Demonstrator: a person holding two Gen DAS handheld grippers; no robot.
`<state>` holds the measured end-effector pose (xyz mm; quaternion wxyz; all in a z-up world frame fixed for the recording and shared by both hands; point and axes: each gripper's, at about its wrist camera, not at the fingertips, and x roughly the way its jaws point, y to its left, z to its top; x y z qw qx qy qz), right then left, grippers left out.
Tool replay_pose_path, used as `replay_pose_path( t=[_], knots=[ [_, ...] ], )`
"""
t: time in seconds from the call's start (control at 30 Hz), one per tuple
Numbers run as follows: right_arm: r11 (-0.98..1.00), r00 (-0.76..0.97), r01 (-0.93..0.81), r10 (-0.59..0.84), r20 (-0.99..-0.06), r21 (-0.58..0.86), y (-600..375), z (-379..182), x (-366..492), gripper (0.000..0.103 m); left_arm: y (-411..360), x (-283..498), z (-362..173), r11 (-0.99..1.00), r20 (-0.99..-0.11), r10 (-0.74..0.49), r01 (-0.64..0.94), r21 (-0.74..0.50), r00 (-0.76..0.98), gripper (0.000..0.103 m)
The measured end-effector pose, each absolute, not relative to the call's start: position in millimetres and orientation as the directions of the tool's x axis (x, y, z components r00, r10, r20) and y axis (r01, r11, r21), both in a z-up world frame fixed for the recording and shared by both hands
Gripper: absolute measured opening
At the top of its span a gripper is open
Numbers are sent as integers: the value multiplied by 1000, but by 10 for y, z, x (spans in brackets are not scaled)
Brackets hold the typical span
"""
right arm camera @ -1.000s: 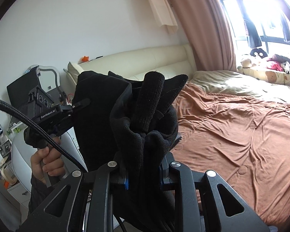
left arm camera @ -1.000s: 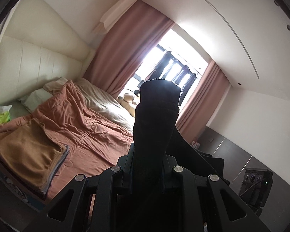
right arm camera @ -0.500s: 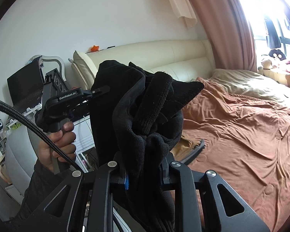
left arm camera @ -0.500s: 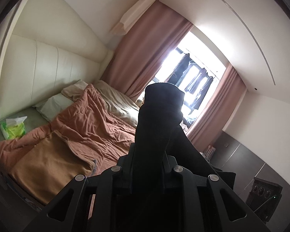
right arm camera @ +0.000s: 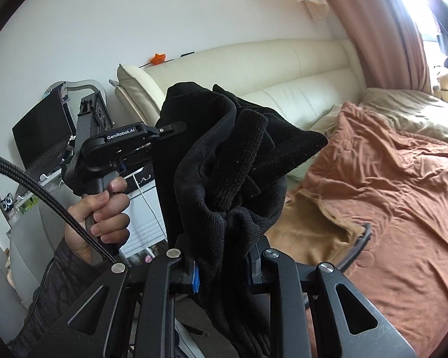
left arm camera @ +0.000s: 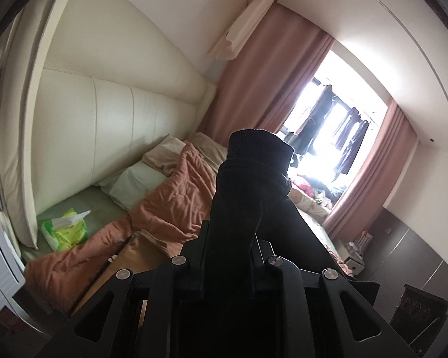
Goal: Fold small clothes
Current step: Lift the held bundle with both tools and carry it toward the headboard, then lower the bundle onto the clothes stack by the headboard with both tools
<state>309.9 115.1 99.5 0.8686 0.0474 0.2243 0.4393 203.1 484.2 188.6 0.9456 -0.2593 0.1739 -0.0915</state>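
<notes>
A: The black garment [right arm camera: 233, 179] is pinched in both sets of fingers. The right gripper [right arm camera: 221, 264] has its fingers pressed on a thick bunch of the knit, which stands up crumpled above them. The left gripper [left arm camera: 228, 246] clamps another part, with a ribbed cuff [left arm camera: 259, 144] rising over its fingers.

B: So where is the garment, exactly?

A: It hangs in the air between the two grippers, above the edge of the bed [right arm camera: 388, 197]. It touches no surface. In the right wrist view one sees the person's hand [right arm camera: 101, 211] around the handle of the left gripper, and the cloth runs from there to the right fingers.

B: Which step is this, in your judgement?

A: It seems the carrying step: the piece is lifted but not spread, so folding is not yet begun. A folded tan cloth [left arm camera: 134, 253] lies on the brown quilt [left arm camera: 176, 208] just below.

B: And the next move?

A: Probably to lower the garment onto a free part of the quilt and pull the two grips apart, so it lies flat. The bunch in the right fingers may hide a twisted layer.
</notes>
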Motion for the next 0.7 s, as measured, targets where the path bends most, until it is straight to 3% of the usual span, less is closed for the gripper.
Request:
replay_pose_path(
  t=[0.3,0.7],
  knots=[
    [583,457,-731,804,-381,354,1610,731,3763,18,5050,2304,1742,895,-371,-122,-59,-442,920,21],
    [622,441,-637,778,-447,455,1758,390,4848,21,5053,3313,1247,897,-435,-92,-115,-427,896,21]
  ],
)
